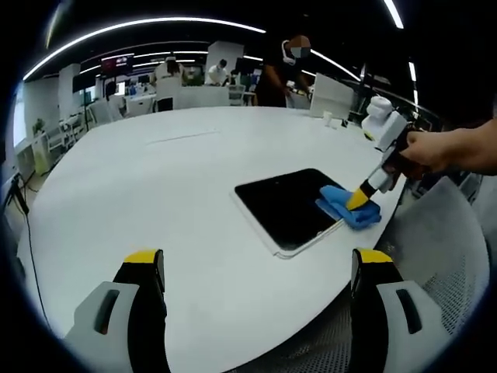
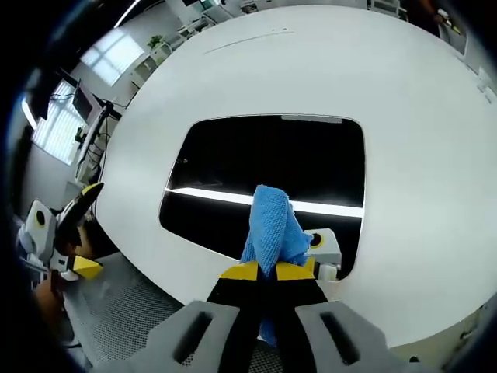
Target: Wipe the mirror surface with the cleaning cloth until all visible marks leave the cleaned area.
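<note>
Right gripper view: right gripper (image 2: 268,270) has its fingers pinched on the blue cloth (image 2: 272,225), pressing it onto the dark mirror (image 2: 233,167) lying flat on the white bench (image 2: 419,155). Left gripper (image 1: 256,264) hangs above the bench, fingers wide, holding nothing. A hand (image 1: 435,151) angles the right gripper down.

A large white oval table (image 1: 155,186) stretches into the distance. Beyond its far edge, people (image 1: 287,70) sit and stand among office desks. A grey mesh chair (image 1: 443,241) sits at the table's near right edge.
</note>
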{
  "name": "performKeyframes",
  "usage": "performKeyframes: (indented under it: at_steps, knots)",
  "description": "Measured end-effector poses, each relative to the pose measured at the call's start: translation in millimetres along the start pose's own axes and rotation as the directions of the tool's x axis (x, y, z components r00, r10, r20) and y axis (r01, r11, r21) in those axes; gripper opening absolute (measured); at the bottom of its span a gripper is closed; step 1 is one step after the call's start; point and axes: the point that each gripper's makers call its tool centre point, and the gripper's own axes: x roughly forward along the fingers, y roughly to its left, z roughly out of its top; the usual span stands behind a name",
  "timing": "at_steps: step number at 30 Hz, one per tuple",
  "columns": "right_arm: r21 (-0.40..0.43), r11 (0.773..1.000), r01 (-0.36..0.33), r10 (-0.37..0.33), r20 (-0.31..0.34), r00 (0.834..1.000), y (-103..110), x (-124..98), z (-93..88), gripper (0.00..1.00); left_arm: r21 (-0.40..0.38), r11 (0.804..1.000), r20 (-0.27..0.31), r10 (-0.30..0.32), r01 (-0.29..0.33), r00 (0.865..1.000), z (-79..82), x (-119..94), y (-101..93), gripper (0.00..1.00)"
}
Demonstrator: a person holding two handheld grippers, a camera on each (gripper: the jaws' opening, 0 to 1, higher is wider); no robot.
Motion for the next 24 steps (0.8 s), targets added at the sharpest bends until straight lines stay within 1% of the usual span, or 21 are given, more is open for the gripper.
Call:
performKeyframes:
  at_steps: [6,8,12,20,22,24]
  knots:
    - [-0.004,1.0,-0.005,0.005,0.005,1.0,0.0,-0.2,-3.3,0.0,-0.001,1.0,0.002,0.003,-0.003,1.0,-0.5,-0.8,1.2,0.99]
    - [-0.006,1.0,-0.006,0.006,0.006,1.0,-0.3,0.9,-2.7,0.0,-0.002,1.0,-0.009,0.001,-0.001,1.0,-2.4,-0.6,0.4,0.99]
    - [-0.032,0.999,-0.006,0.006,0.004,1.0,-0.2,1.6,-2.3,0.0,-0.001,1.0,-0.008,0.003,-0.003,1.0,-2.3,-0.7,0.5,0.99]
    - [-0.04,0.999,-0.017,0.017,-0.005,1.0,-2.0,2.8,-1.5,0.0,-0.009,1.0,-0.004,0.014,-0.014,1.0,-1.5,-0.7,2.4,0.99]
    - [-0.039,0.999,-0.021,0.021,-0.008,1.0,-1.4,1.9,-5.0,0.0,-0.021,1.0,-0.01,0.012,-0.012,1.0,-2.4,-0.5,2.5,0.99]
    - [-0.048,0.999,-0.024,0.023,-0.005,1.0,-0.7,0.9,-7.4,0.0,-0.015,1.0,-0.017,0.01,-0.01,1.0,-3.1,-0.1,1.3,0.99]
